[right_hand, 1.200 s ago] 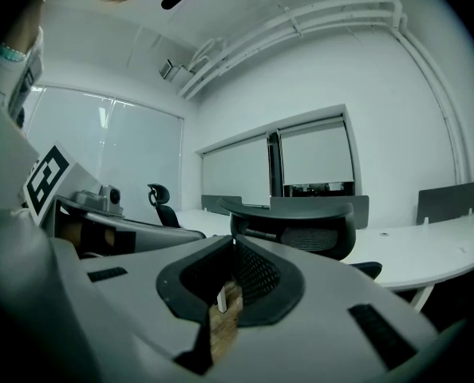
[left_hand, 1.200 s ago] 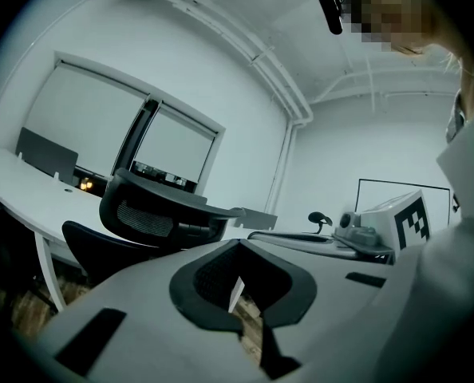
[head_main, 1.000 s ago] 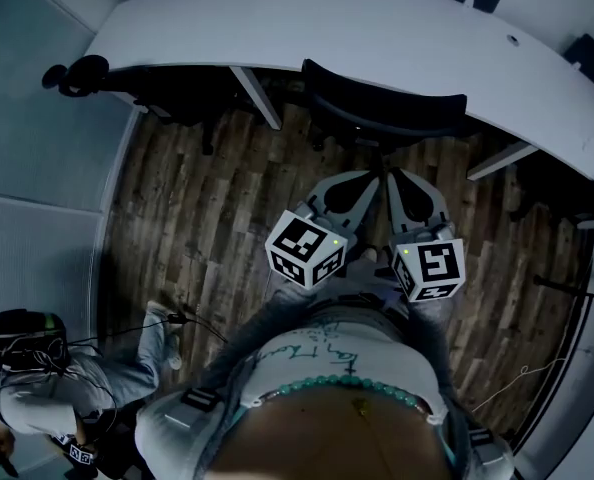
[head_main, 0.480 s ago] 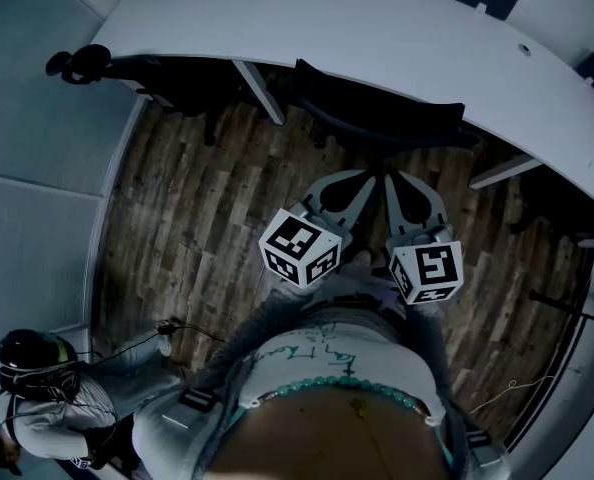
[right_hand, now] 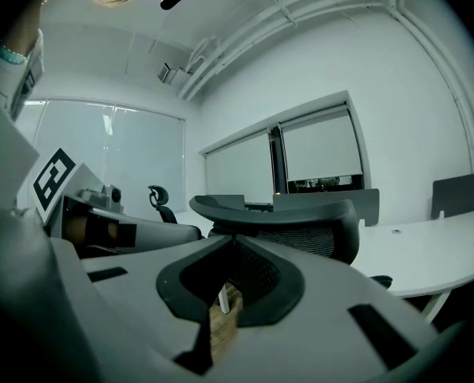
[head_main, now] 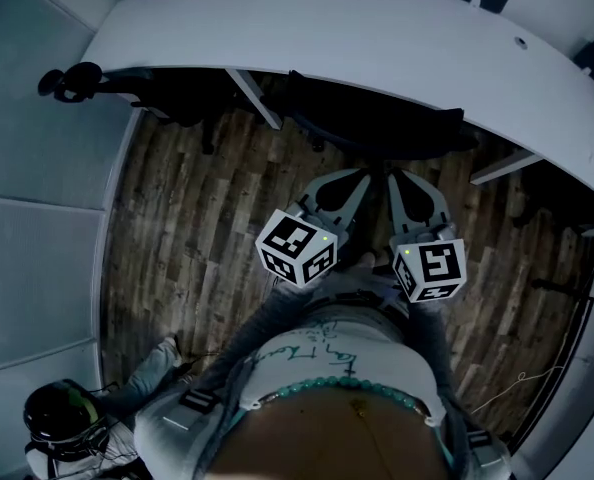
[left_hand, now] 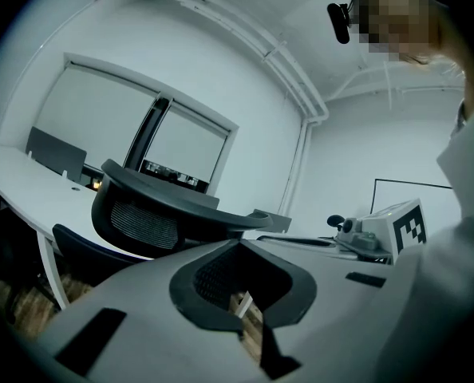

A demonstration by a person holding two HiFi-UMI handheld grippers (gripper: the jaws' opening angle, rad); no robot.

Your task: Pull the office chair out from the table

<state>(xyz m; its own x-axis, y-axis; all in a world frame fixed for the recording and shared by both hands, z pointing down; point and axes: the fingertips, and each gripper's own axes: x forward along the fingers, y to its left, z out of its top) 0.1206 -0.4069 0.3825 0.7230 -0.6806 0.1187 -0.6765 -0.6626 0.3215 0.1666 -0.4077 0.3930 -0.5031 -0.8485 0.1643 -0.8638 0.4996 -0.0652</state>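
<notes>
The black office chair [head_main: 377, 123] stands tucked under the curved white table [head_main: 307, 28], and only its mesh back shows past the table's edge. My left gripper [head_main: 368, 176] and right gripper [head_main: 394, 177] are held side by side just short of the chair back, touching nothing. Both are shut and empty. In the left gripper view the shut left gripper [left_hand: 238, 242] points at the chair back [left_hand: 145, 214], with the right gripper's marker cube [left_hand: 396, 228] beside it. In the right gripper view the shut right gripper [right_hand: 231, 238] faces the chair back [right_hand: 301, 222].
Wood-plank floor [head_main: 197, 228] lies between me and the table. White table legs [head_main: 249, 96] flank the chair. Another black chair [head_main: 72, 80] sits at the table's left end and dark chairs [head_main: 552, 198] at the right. A person with a headset [head_main: 62, 418] crouches at lower left.
Both grippers have edged a little toward the chair, still shut. The crouching person has slid lower in the head view. The chair has not moved.
</notes>
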